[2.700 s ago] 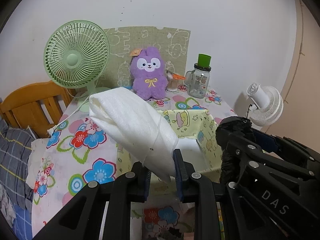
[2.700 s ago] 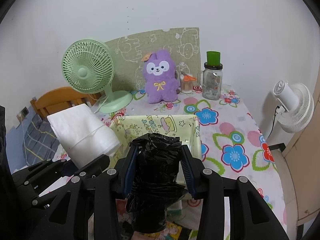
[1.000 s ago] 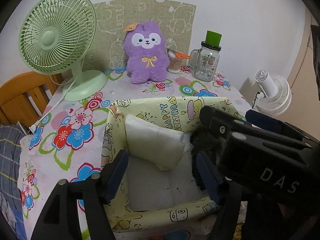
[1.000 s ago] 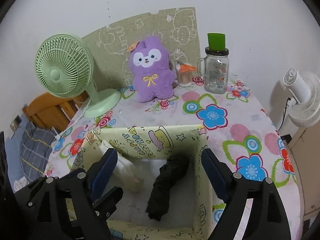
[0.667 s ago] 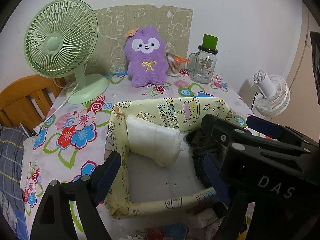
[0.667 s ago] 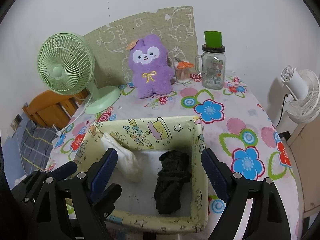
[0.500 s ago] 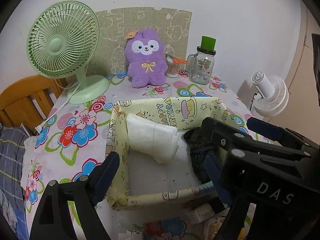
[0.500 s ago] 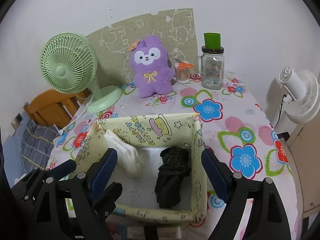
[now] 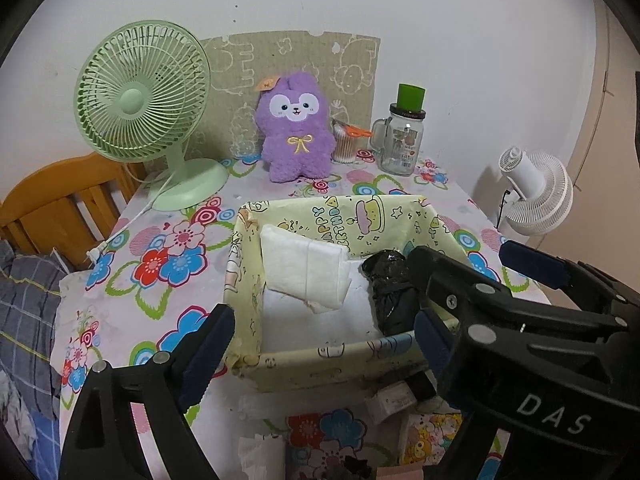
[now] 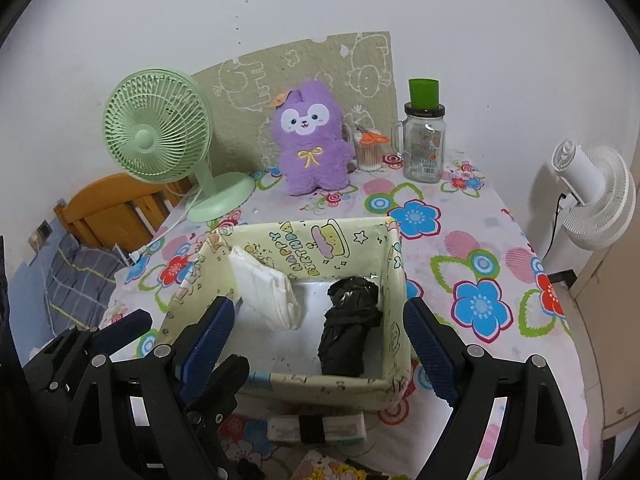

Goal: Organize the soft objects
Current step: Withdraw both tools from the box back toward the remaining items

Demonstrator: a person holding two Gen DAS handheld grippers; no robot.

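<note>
Bundles, white [image 9: 304,270] and black [image 10: 349,326], now lie released in the box [image 10: 320,384] ahead of my hand-held grippers: left [image 9: 318,354] opening, right [image 10: 318,344] wide, both empty. Drop-off looks done.

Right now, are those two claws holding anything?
Nothing. The left gripper, jaws opening, and right gripper are empty; the white bundle and black bundle lie in the box.
</note>
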